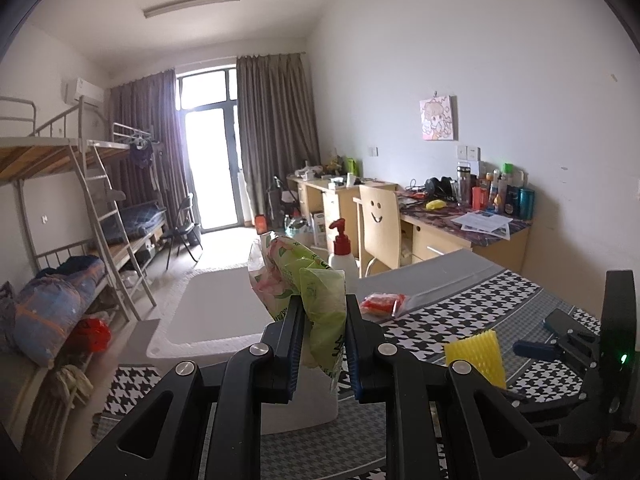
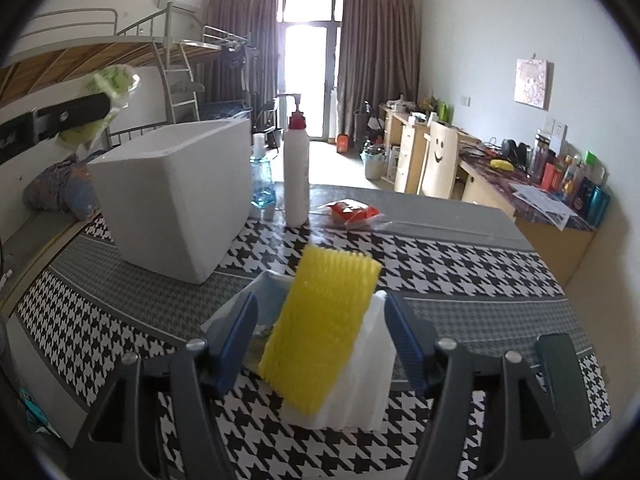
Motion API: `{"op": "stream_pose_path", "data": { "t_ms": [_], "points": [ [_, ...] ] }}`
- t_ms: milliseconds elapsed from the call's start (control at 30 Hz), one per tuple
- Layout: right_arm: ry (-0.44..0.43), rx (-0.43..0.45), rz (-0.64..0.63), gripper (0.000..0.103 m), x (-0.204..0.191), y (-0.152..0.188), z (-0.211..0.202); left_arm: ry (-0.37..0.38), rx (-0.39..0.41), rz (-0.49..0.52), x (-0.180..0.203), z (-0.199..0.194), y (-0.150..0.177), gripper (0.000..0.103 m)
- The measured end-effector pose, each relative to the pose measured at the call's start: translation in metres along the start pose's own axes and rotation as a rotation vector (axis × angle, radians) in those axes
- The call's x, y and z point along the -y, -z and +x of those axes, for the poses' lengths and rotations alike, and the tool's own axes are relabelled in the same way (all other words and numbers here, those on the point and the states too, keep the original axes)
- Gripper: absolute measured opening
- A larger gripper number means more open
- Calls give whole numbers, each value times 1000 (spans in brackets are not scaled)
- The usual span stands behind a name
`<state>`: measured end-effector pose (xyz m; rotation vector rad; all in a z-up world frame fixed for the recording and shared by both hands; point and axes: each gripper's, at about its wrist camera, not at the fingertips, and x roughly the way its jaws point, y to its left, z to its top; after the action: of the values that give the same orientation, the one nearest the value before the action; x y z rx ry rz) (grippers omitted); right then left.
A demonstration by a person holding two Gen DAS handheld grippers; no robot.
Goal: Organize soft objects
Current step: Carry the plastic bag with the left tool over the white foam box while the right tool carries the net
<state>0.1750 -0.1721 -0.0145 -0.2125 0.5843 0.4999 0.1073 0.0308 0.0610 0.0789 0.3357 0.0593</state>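
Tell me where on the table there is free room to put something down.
The houndstooth tablecloth lies bare to the right of the yellow foam net, below the red packet. Another bare patch lies in front of the white foam box. It is crowded around the pump bottle.

The table (image 2: 460, 264) under a black-and-white houndstooth cloth is carrying everything. Ahead and to the left of the right tool a white foam box (image 2: 176, 196) is standing on it, with a white pump bottle (image 2: 296, 168) and a red packet (image 2: 352, 212) sitting farther ahead. Between that tool's fingers a yellow foam net (image 2: 320, 328) is lying over white foam sheets (image 2: 360, 392).
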Motion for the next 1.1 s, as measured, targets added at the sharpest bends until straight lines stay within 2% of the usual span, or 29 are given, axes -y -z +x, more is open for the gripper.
{"op": "stream_pose_path", "data": {
  "t_ms": [333,700,733,767,867,933,1100],
  "points": [
    [27,-33,36,70,13,-6,22,-24,19,4,-8,-1,-5,21],
    [-7,-74,89,70,23,-7,38,-36,8,5,-14,4,-3,21],
    [-7,-74,88,62,23,-7,38,-36,8,4,-14,5,-4,21],
    [-10,-81,87,47,23,-7,39,-37,9,6,-14,5,-4,21],
    [-22,-100,103,18,26,-6,42,-38,8,5,-14,5,-4,21],
    [-17,-98,105,13,27,-7,42,-41,8,2,-15,7,-5,21],
    [-60,-40,119,12,25,-19,25,-48,11,1,-17,9,-7,21]
  ]
}}
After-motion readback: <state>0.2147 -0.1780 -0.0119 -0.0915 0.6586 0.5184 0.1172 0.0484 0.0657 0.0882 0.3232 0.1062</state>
